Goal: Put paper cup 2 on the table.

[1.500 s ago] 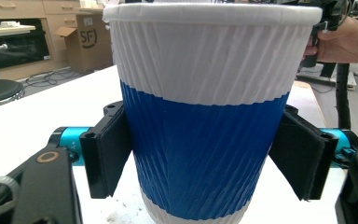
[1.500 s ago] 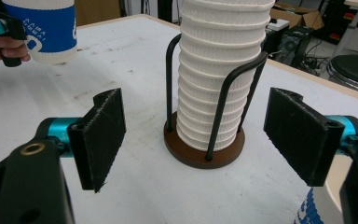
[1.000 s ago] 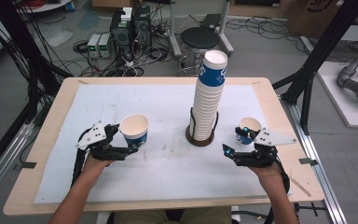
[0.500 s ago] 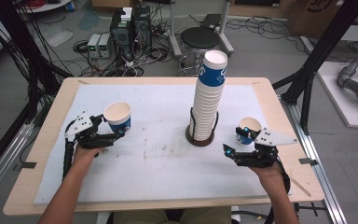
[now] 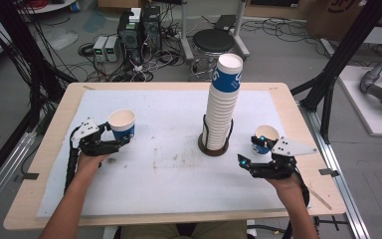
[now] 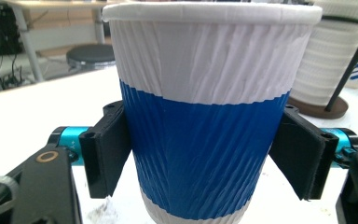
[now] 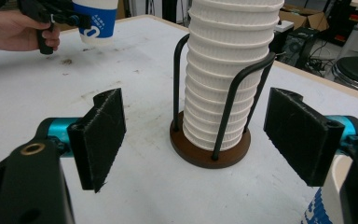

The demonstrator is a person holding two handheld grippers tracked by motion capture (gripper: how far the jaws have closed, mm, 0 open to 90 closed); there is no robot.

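Note:
My left gripper [image 5: 123,136] is shut on a white and blue paper cup [image 5: 122,122] and holds it upright at the left of the white mat. In the left gripper view both black pads [image 6: 109,151] press on the blue band of the cup [image 6: 205,140]. A tall stack of the same cups [image 5: 222,99] stands in a wire holder on a brown base [image 5: 214,148] at mid table. My right gripper [image 5: 247,152] is open to the right of the stack, nothing between its pads [image 7: 100,135]. A second cup [image 5: 266,135] stands just beside its far jaw.
The white mat [image 5: 179,174] covers most of the wooden table [image 5: 35,199], with dark smudges near its middle. Beyond the table's far edge are a stool [image 5: 213,40], boxes of electronics and cables on the floor. Black frame posts stand at both sides.
My left hand has carried the cup leftward and farther from me across the mat. The right hand and the cup beside it have stayed where they were.

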